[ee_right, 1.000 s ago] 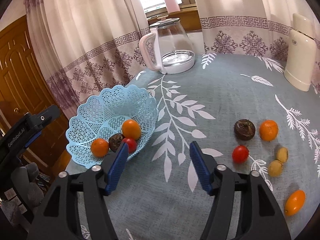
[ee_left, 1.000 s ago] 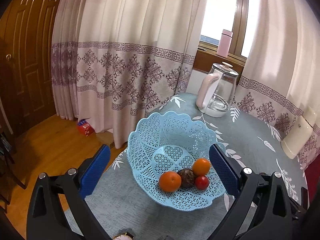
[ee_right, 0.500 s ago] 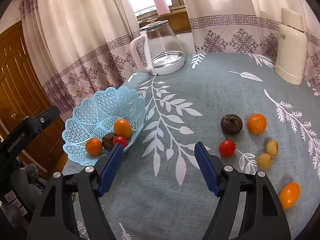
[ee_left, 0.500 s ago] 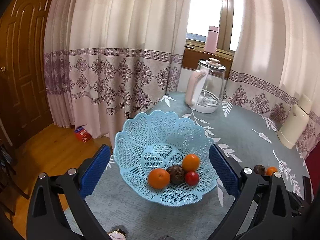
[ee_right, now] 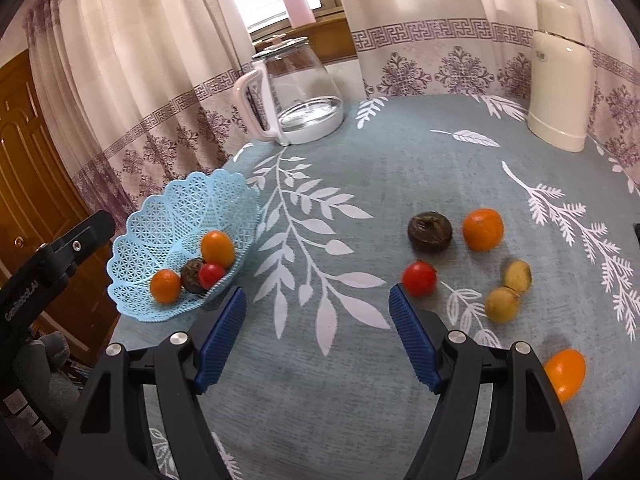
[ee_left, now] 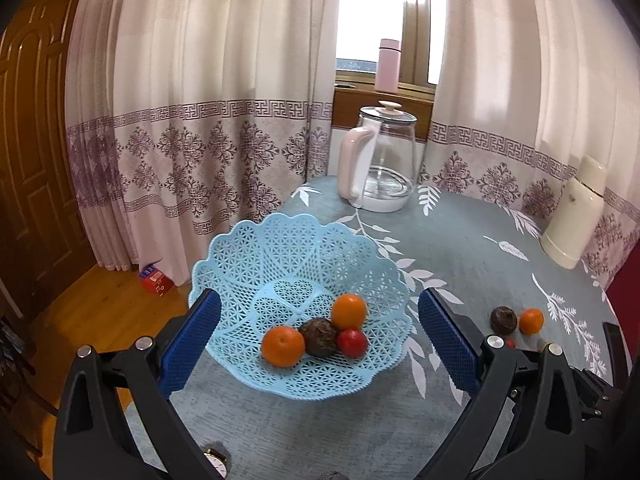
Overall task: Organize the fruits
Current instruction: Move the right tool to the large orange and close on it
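Left gripper (ee_left: 318,322) hangs with its ribbed blue pads spread wide and nothing between them, framing the lacy pale-blue plastic basket (ee_left: 280,248); inside sit two glossy oranges, a wrinkled dark brown fruit (ee_left: 319,337) and a smooth red one. Right gripper (ee_right: 318,320) is just as wide and empty, above bare grey-blue tablecloth (ee_right: 400,168) with white leaf print. Only this view shows the loose fruit off its right jaw: a red tomato (ee_right: 419,278) just beside the pad tip, a dark round fruit (ee_right: 429,231), a round orange (ee_right: 483,229), two dull yellow pieces and an oval orange one (ee_right: 565,374). The basket lies beyond its left jaw.
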`<control>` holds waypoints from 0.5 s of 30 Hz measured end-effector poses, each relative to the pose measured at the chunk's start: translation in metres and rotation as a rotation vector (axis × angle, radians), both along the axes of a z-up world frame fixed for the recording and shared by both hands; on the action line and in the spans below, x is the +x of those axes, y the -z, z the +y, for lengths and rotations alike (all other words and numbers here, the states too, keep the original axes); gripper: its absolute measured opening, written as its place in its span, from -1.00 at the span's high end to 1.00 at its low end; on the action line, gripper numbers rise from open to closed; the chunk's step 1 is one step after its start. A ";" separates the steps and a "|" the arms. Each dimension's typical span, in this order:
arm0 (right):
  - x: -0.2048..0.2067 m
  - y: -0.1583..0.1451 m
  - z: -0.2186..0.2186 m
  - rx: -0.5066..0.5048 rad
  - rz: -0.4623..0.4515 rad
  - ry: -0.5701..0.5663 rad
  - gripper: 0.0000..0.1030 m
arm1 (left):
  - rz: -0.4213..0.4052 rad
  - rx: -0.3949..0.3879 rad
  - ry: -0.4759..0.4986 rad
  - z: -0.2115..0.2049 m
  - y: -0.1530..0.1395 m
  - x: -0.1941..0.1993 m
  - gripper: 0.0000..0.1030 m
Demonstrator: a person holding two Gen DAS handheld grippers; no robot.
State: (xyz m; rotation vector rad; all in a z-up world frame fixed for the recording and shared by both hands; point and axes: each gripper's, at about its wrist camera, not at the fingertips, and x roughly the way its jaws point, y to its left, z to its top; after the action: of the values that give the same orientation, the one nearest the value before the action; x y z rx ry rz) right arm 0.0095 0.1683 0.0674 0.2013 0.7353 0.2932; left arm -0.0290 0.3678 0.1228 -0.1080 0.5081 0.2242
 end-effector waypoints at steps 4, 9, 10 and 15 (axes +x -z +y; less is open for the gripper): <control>-0.001 0.003 -0.009 0.003 0.007 0.019 -0.43 | 0.006 0.016 0.021 -0.009 0.001 0.001 -0.95; -0.003 0.004 -0.017 0.003 0.006 0.035 -0.43 | 0.008 0.045 0.050 -0.023 0.003 -0.001 -0.95; -0.003 0.004 -0.019 0.002 0.006 0.038 -0.43 | 0.009 0.050 0.053 -0.025 0.003 -0.001 -0.95; -0.006 0.006 -0.028 -0.005 0.010 0.055 -0.43 | 0.013 0.063 0.072 -0.034 0.003 0.000 -0.95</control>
State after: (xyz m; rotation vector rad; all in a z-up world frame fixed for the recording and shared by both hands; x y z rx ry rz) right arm 0.0032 0.1407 0.0609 0.2180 0.7387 0.2378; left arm -0.0293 0.3337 0.1195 -0.0272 0.5166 0.1700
